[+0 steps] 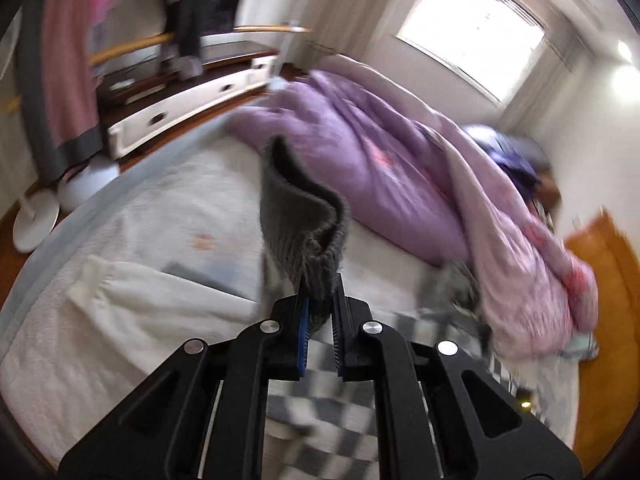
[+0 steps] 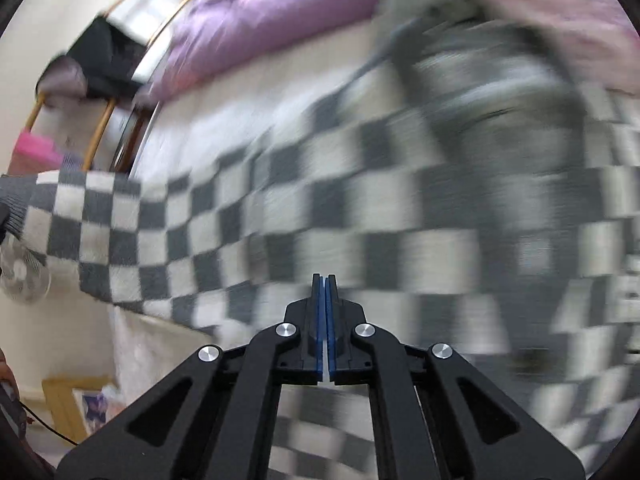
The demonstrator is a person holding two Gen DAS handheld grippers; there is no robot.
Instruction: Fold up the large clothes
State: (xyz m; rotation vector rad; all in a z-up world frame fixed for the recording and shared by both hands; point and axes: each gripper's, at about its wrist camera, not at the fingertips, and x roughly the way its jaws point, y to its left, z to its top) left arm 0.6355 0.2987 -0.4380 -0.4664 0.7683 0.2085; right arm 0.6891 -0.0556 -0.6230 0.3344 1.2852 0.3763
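A grey-and-white checkered sweater (image 2: pixel 280 208) lies spread over the bed; its checks also show under my left gripper (image 1: pixel 320 364). My left gripper (image 1: pixel 320 300) is shut on the sweater's grey ribbed hem (image 1: pixel 304 216), which stands up from the jaws. My right gripper (image 2: pixel 325 280) has its blue pads pressed together above the sweater; nothing shows between them. The right wrist view is blurred by motion. A grey ribbed edge of the sweater (image 2: pixel 12 200) shows at the far left.
A purple and pink duvet (image 1: pixel 380 160) is heaped along the far side of the bed (image 1: pixel 160 184). A white garment (image 1: pixel 140 292) lies at left. A clothes rack (image 1: pixel 140 44), white drawers (image 1: pixel 180 108) and a fan (image 2: pixel 24 272) stand beyond.
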